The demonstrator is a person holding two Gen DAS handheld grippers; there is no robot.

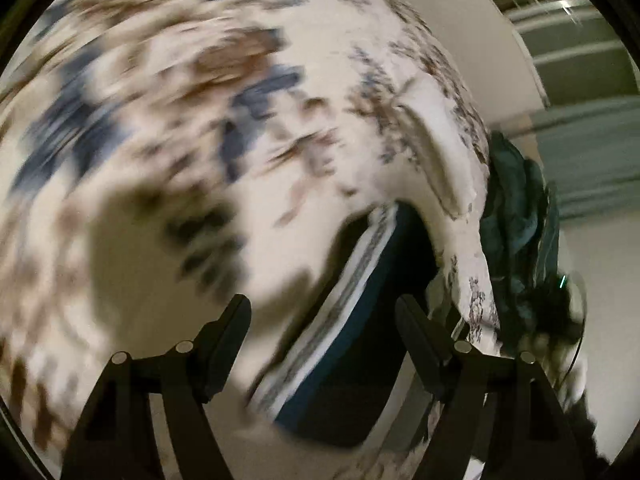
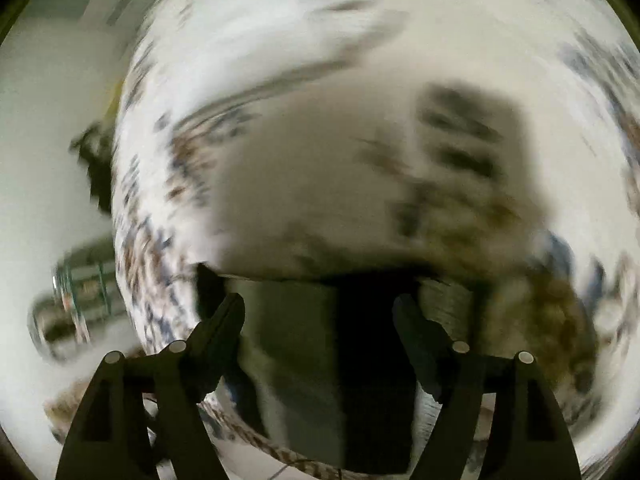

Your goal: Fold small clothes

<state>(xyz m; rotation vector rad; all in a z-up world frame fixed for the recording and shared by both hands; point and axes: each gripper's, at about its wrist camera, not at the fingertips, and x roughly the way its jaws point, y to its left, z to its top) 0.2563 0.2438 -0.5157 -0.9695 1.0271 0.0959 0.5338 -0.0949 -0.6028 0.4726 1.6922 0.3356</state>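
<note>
Both claws stand apart with nothing clamped. In the left wrist view the left claw (image 1: 322, 322) hangs over a dark garment (image 1: 360, 360) with a striped white band, lying at lower centre on a flowered bed cover (image 1: 180, 120). In the right wrist view the right claw (image 2: 318, 320) hangs over a folded dark piece (image 2: 332, 380) at lower centre; whether it is the same garment I cannot tell.

Risks, as I judge them: the fold looks loose, so a finger catching an edge could drag it open; the soft, rumpled cover could let a layer slide or get pinched along with the cloth. The garment lies near where the cover drops away at lower right of the left view, so a push could send it off.

Heavy blur smears both views. A teal heap (image 1: 516, 208) at right may be more clothes, unclear. The garment's lower edge is cut off by the fingers, and shadow hides much of the cover in the right view
</note>
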